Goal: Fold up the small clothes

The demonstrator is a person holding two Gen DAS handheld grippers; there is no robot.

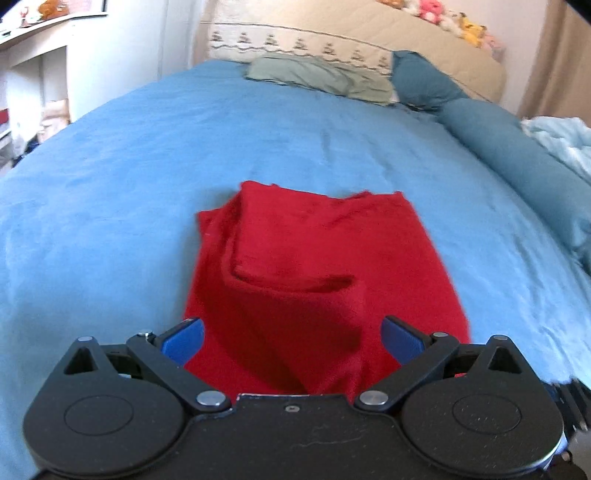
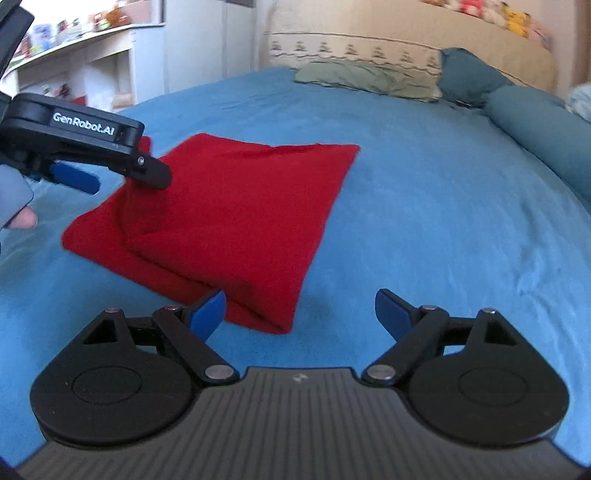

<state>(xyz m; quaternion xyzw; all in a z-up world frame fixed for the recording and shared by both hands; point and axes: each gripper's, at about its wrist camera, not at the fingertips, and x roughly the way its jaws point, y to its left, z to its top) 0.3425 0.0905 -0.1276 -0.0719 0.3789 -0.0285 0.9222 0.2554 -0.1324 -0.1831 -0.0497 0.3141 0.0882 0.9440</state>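
Black linkage arms and blue pads of the left gripper (image 1: 291, 338) fill the bottom of the left wrist view, its jaws spread wide and released, gripping nothing; the red garment (image 1: 314, 266) lies directly beneath and ahead of it, its near edge running under the gripper body, a folded flap forming a raised ridge across the middle of the cloth; the garment rests on the blue bedsheet (image 1: 110, 184), roughly in the centre of the bed; at the far end of the bed a grey-green pillow (image 1: 321, 75) lies against the beige headboard (image 1: 424, 33), with a teal pillow (image 1: 424, 79) just beside it and a long teal bolster (image 1: 517, 155) running down the right edge; small plush toys (image 1: 454, 18) sit along the top of the headboard; white shelving (image 1: 44, 66) stands at the left

From the right wrist view the right gripper (image 2: 299, 312) is likewise wide open and empty, over bare sheet (image 2: 443, 221); its left pad (image 2: 207, 314) overlaps the near corner of the red garment (image 2: 229, 206) in this view, though whether it touches the cloth I cannot tell; the left gripper (image 2: 114, 170) shows at the upper left, over the far-left part of the garment, a hand (image 2: 16, 206) holding it at the frame's edge
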